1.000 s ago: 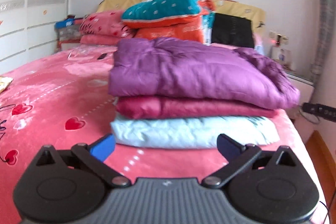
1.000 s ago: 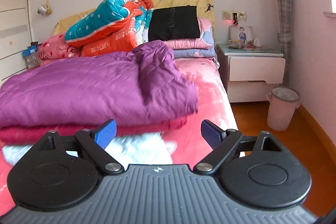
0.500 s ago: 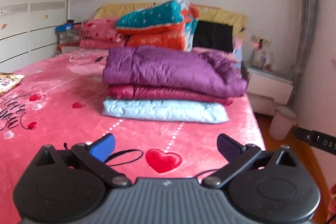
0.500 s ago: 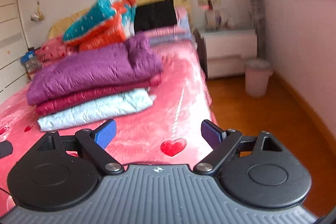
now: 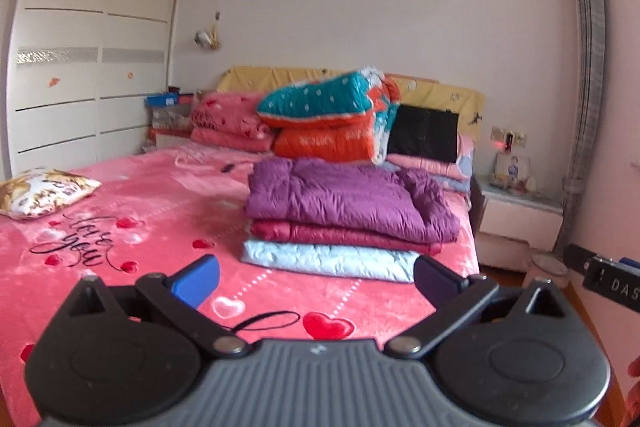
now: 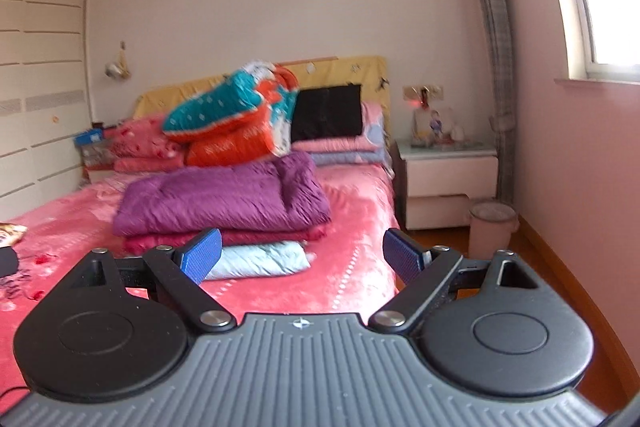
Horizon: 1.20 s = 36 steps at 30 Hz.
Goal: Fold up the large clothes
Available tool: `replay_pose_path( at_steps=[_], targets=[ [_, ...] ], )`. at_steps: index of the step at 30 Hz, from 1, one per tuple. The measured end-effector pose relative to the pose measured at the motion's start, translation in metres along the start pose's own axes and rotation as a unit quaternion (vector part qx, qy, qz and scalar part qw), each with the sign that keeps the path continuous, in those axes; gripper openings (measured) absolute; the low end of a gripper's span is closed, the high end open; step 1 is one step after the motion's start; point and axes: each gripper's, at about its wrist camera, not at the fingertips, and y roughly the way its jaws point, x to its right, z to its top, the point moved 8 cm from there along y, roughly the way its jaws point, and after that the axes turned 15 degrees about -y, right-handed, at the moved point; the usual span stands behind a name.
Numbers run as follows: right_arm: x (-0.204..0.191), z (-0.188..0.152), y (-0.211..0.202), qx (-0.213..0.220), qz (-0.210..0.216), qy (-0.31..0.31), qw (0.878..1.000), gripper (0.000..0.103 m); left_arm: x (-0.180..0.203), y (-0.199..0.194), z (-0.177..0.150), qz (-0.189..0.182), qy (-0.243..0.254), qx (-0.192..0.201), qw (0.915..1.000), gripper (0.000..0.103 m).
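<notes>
Three folded padded jackets lie stacked on the pink bed [image 5: 132, 227]: a purple one [image 5: 344, 197] on top, a dark red one [image 5: 340, 233] under it, a light blue one [image 5: 324, 261] at the bottom. The same stack shows in the right wrist view, with the purple jacket [image 6: 220, 199] over the red [image 6: 256, 237] and the blue [image 6: 260, 259]. My left gripper [image 5: 316, 279] is open, well short of the stack, holding nothing. My right gripper [image 6: 302, 255] is open too, back from the stack near the bed's foot.
Folded quilts [image 5: 332, 123] and pillows pile against the yellow headboard [image 5: 440, 95]. A patterned cushion [image 5: 44, 189] lies at the bed's left. A white nightstand [image 6: 448, 183] and a pink bin [image 6: 492, 227] stand right of the bed on the wooden floor. A white wardrobe [image 5: 88, 67] fills the left wall.
Both grippers have drawn back and up from the stack, which now looks much smaller and farther away. Both stayed open and empty throughout.
</notes>
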Motion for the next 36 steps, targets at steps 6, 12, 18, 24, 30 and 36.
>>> replay_pose_path(
  at_steps=[6, 12, 18, 24, 30, 36],
  targets=[
    [-0.008, 0.012, -0.024, 0.024, -0.005, -0.021, 0.999, 0.103, -0.002, -0.021, 0.001, 0.014, 0.002, 0.015, 0.9998, 0.102],
    [-0.005, 0.015, -0.040, 0.035, -0.014, -0.012, 0.999, 0.103, -0.002, -0.026, -0.005, 0.023, 0.021, 0.017, 0.9994, 0.102],
    [-0.008, 0.005, -0.038, 0.034, -0.025, -0.017, 0.999, 0.103, -0.001, -0.026, -0.012, 0.030, 0.035, 0.020, 0.9988, 0.102],
    [-0.013, -0.007, -0.034, 0.022, -0.018, -0.021, 0.999, 0.103, -0.003, -0.019, -0.021, 0.036, 0.041, 0.015, 0.9984, 0.102],
    [-0.018, -0.013, -0.026, 0.015, -0.010, -0.023, 1.000, 0.103, -0.009, -0.013, -0.029, 0.031, 0.035, 0.010, 0.9989, 0.102],
    [-0.019, -0.020, -0.017, 0.004, -0.002, -0.026, 1.000, 0.103, -0.007, -0.010, -0.039, 0.035, 0.055, 0.015, 0.9977, 0.102]
  ],
)
